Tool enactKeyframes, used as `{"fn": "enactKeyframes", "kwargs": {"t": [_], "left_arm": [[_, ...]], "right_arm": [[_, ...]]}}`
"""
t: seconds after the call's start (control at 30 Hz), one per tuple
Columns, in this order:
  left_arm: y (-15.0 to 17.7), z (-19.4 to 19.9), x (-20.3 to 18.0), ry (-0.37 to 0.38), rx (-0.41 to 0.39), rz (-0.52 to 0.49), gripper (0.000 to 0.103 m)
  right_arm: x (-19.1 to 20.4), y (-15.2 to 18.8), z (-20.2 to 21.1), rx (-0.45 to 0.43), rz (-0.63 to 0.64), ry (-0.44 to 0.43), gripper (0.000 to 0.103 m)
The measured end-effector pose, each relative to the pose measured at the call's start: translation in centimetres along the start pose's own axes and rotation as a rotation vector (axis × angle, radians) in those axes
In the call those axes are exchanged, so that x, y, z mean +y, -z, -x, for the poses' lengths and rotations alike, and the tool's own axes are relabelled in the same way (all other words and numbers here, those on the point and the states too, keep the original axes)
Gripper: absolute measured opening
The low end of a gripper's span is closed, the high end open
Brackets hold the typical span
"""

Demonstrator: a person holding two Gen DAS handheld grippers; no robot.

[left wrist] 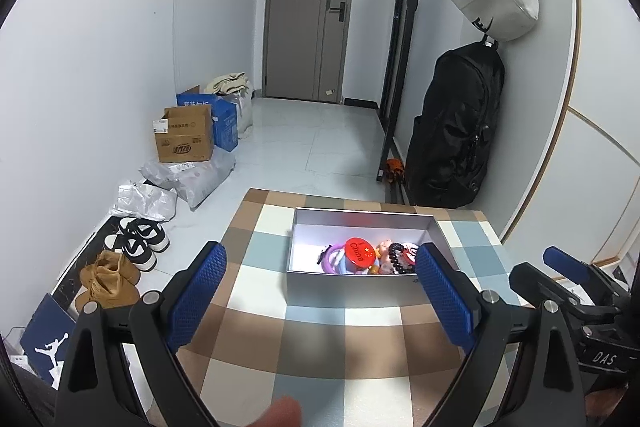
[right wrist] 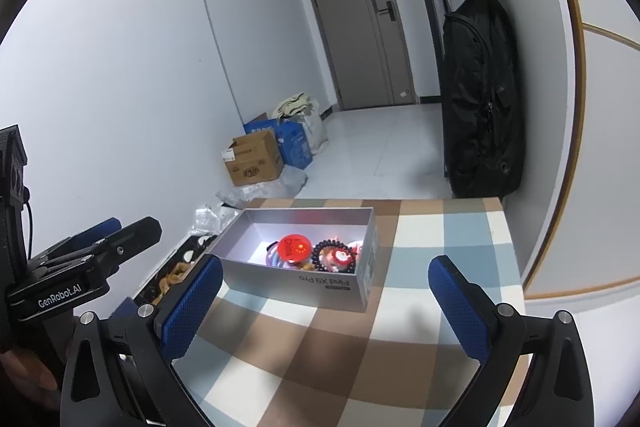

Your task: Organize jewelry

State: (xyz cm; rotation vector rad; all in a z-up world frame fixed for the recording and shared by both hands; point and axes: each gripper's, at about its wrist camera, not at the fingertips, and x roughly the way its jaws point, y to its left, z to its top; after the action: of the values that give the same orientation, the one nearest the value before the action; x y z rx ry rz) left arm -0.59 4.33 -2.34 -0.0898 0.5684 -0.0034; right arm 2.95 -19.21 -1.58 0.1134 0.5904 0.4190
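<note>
Jewelry heap (left wrist: pixel 362 257) lying in silver phone box (left wrist: pixel 352 289), just ahead of both grippers. Left gripper (left wrist: pixel 320 301) and right gripper (right wrist: pixel 324 303) gaping wide, holding nothing. Risk: jaw nudging light box across checkered tablecloth (left wrist: pixel 312 355), or snagging tangled black bead bracelet (left wrist: pixel 394 259) and dragging 2 neighbours out.

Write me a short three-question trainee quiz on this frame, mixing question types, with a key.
1. True or false: the left gripper is holding the red badge.
2. Where do the jewelry pieces lie? A) scattered on the checked tablecloth B) inside the grey box C) on the floor
3. Fill in: the black bead bracelet lies in the box on the side nearer the ____ backpack.

Key
1. False: both the left gripper and the right gripper are open and empty.
2. B, the grey box on the checked tablecloth.
3. black; the backpack hangs by the wall.
</note>
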Motion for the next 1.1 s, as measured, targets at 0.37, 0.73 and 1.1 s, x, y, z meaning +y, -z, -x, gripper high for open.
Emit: {"fn": "enactKeyframes", "kwargs": {"t": [0.37, 0.73, 1.1], "left_arm": [[-0.06, 0.37, -0.12, 0.002, -0.013, -0.007, 0.093], [-0.04, 0.50, -0.37, 0.014, -0.014, -0.020, 0.093], [-0.06, 0.64, -0.35, 0.009, -0.007, -0.022, 0.093]], "right_arm": [[0.14, -0.11, 0.25, -0.012, 0.004, -0.002, 0.103], [0.26, -0.24, 0.37, -0.015, 0.014, 0.005, 0.103], [0.21, -0.35, 0.46, -0.021, 0.011, 0.009, 0.103]]}}
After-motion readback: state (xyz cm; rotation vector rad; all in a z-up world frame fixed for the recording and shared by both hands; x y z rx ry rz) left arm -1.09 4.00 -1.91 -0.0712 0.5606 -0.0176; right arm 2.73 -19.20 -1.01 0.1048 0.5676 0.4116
